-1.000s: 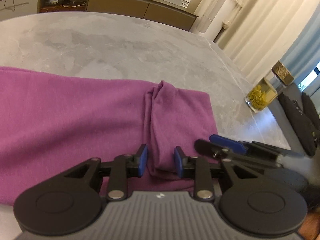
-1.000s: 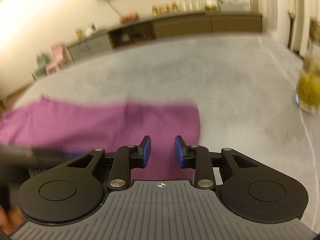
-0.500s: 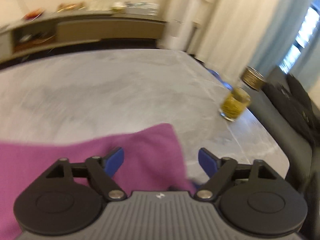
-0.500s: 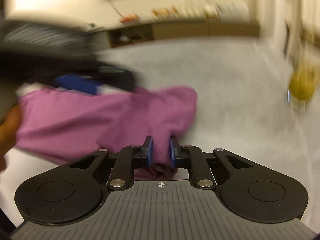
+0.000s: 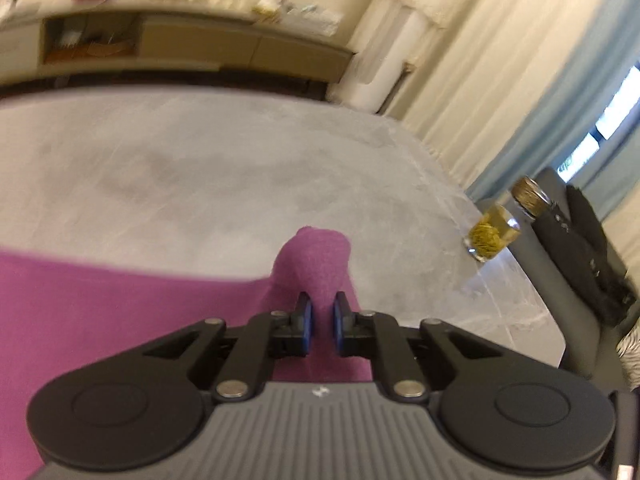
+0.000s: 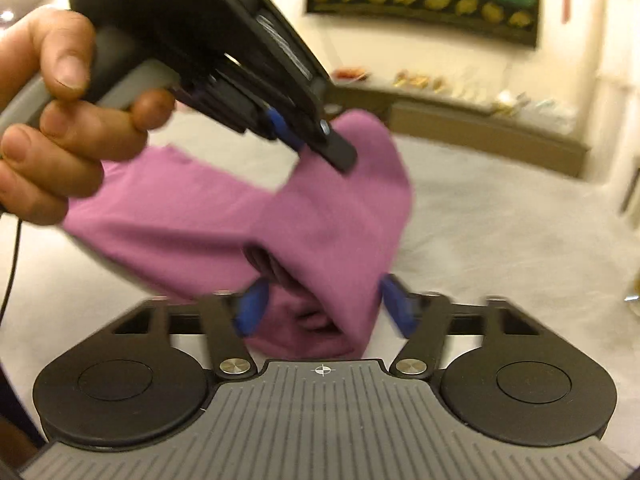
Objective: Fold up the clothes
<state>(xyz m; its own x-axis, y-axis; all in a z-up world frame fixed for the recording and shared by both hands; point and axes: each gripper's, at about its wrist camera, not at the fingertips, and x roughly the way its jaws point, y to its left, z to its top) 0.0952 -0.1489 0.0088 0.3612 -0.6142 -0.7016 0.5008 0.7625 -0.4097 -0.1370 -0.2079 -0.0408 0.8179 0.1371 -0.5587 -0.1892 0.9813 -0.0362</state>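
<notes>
A purple garment (image 5: 120,320) lies on the grey marble table (image 5: 220,168). My left gripper (image 5: 321,322) is shut on a bunched end of it, and cloth sticks up beyond the pads. In the right wrist view the left gripper (image 6: 320,140) holds the garment (image 6: 320,216) lifted off the table. My right gripper (image 6: 324,304) is open, its blue pads spread on either side of the hanging cloth.
A glass jar of yellow stuff (image 5: 492,236) stands near the table's right edge. A dark chair with black cloth (image 5: 592,256) is beyond that edge. A long sideboard (image 5: 160,48) runs along the far wall. A hand (image 6: 60,120) grips the left tool.
My left gripper went from open to shut on the garment end and lifted it. My right gripper, shut on the cloth half a second ago, has opened.
</notes>
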